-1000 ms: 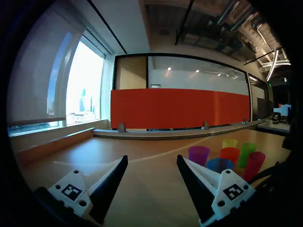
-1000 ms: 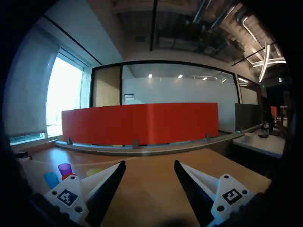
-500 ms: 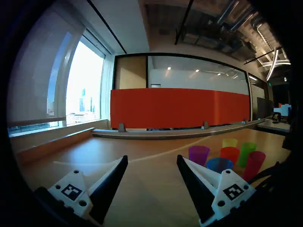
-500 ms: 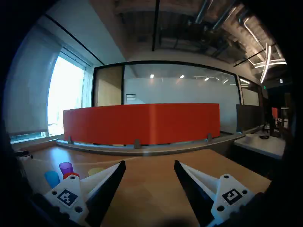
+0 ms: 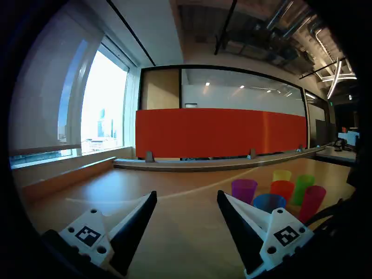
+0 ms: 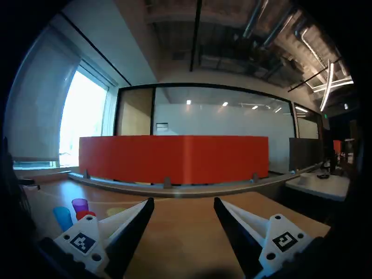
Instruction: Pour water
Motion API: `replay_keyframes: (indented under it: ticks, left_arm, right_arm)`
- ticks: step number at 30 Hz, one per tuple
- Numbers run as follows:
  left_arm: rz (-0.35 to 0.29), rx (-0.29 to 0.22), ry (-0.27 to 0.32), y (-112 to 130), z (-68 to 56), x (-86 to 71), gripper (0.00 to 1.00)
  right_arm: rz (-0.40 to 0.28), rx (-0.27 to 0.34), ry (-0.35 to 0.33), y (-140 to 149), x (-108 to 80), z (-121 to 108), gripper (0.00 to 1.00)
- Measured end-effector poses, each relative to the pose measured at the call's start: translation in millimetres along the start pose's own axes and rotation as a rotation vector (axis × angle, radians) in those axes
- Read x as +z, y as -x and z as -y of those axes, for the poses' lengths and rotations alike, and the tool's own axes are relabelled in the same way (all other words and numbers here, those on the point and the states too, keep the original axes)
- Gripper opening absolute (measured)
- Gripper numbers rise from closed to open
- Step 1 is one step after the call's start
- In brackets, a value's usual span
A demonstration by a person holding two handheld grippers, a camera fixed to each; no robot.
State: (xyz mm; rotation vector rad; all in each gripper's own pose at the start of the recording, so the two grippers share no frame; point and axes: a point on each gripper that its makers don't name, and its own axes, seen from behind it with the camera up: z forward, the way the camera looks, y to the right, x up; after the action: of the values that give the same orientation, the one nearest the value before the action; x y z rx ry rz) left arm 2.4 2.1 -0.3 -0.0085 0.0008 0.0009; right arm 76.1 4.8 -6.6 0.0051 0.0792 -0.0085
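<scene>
- An orange partition (image 5: 218, 132) runs along the back of a wooden tabletop (image 5: 139, 181) beside a bright window (image 5: 104, 107). No writing can be read on any of them, and a small wall sign (image 5: 191, 105) above the partition is too small to make out.
- Six plastic cups (image 5: 279, 190) stand upright and close together on the tabletop, ahead and to the right of the left gripper (image 5: 186, 193). They are a purple cup (image 5: 243, 189), a blue cup (image 5: 269, 202), an orange cup (image 5: 282, 189), a yellow cup (image 5: 282, 175), a green cup (image 5: 303, 185) and a red cup (image 5: 312, 200). Whether any holds water cannot be told, and none carries a visible brand.
- The left gripper hovers low over the tabletop, jaws spread wide and grasping nothing.
- The cups' tight grouping looks like the main hazard. It leaves little room for a finger, so a reach for one cup could knock its neighbours. Light plastic may also tip or buckle under too firm a squeeze and spill.
- The right gripper (image 6: 183, 200), jaws likewise released and empty, points across bare tabletop with the cups far off to its left. A pour from there would need a wide swing, and a misjudged one could miss the rim.
- Black-and-white square markers (image 5: 88, 235) sit on the gripper fingers; they are patterns, not lettering.
</scene>
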Motion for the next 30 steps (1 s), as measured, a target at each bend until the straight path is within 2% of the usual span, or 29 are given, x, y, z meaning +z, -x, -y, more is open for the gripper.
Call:
replay_keyframes:
  ticks: [12, 18, 30]
  left_arm:
    - [0.0, 0.0, 0.0, -0.3, -0.6, 0.6, 0.96]
    - [0.0, 0.0, 0.0, -0.3, -0.6, 0.7, 0.96]
    - [0.0, -0.001, 0.0, -0.1, -0.2, 0.3, 0.96]
  right_arm:
    - [0.006, 0.002, 0.014, 27.9, -0.5, 3.6, 0.99]
    - [0.003, -0.028, 0.015, 40.2, -0.8, 5.4, 0.99]
    - [0.025, 0.013, 0.014, 59.5, 0.3, -1.5, 0.99]
